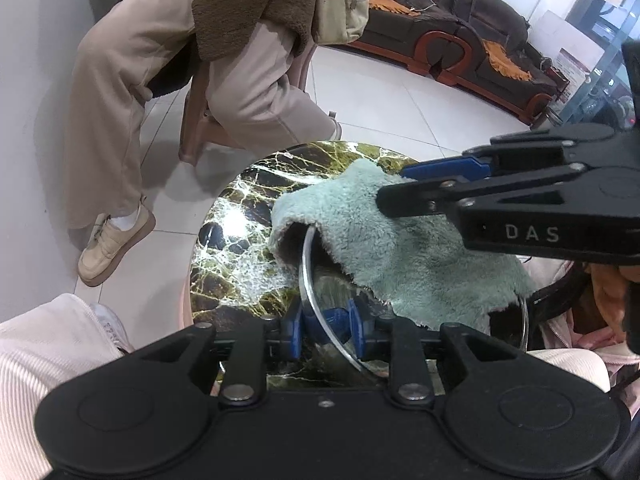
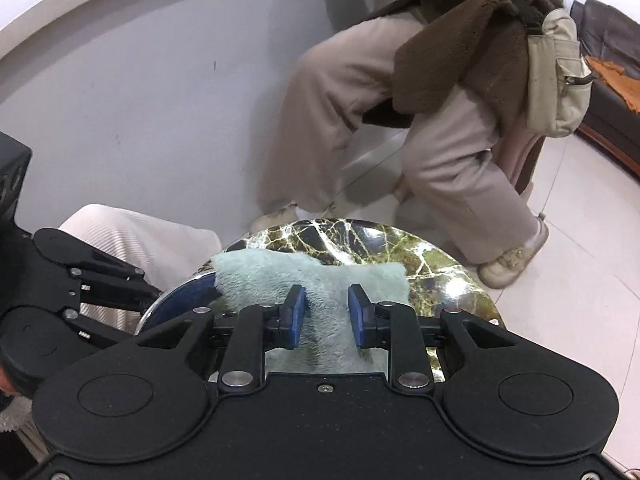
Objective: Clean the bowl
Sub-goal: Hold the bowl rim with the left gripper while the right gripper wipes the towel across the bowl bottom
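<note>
A steel bowl (image 1: 306, 264) stands tilted on a round green marble table (image 1: 240, 208). My left gripper (image 1: 327, 332) is shut on its near rim, one blue pad on each side of the metal edge. A fluffy pale green cloth (image 1: 400, 248) is draped over the bowl's far side and hides most of its inside. From the right, my right gripper (image 1: 394, 186) reaches over the cloth. In the right wrist view the right gripper (image 2: 327, 308) is open, its blue pads apart with the cloth (image 2: 280, 272) lying between and under them. The bowl (image 2: 176, 300) rim shows at the left of the table (image 2: 400, 248).
A person in beige trousers (image 1: 160, 80) and a brown fleece sits on a chair just beyond the table, a shoe (image 1: 112, 244) near its edge. A dark sofa (image 1: 460, 20) stands at the back right. A white counter front (image 2: 120, 80) curves behind. My knee (image 1: 40, 360) is at the left.
</note>
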`<state>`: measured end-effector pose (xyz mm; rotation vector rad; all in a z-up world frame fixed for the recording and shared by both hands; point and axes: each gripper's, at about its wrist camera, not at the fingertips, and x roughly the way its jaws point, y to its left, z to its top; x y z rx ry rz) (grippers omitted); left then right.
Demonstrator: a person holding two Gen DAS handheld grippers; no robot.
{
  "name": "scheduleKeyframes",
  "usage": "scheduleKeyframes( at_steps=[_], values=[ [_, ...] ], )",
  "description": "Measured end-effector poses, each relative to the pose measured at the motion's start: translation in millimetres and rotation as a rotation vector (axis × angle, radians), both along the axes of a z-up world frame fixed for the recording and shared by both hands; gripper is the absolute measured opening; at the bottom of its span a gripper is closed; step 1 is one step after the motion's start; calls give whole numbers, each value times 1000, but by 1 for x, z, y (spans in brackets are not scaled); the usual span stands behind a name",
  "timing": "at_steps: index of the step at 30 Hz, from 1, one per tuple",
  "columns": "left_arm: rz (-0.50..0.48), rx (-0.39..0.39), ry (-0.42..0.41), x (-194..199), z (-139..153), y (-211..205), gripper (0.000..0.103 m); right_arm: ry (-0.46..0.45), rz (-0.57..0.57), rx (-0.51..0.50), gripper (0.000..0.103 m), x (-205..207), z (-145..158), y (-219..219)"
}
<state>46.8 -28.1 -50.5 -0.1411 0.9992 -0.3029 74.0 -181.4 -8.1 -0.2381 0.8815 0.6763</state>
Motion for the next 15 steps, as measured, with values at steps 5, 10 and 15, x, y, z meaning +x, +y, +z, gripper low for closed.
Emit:
scheduleKeyframes(
  at_steps=[5, 10, 15],
  values=[
    [9, -6, 2, -1, -1, 2, 21, 33, -73, 23, 17, -20, -6, -21],
    [-25, 15, -2, 1, 0, 0, 22, 15, -68, -19, 17, -33, -7, -22],
    [-9, 32, -9, -2, 1, -4, 23, -22, -31, 26, 17, -14, 5, -8]
  ],
)
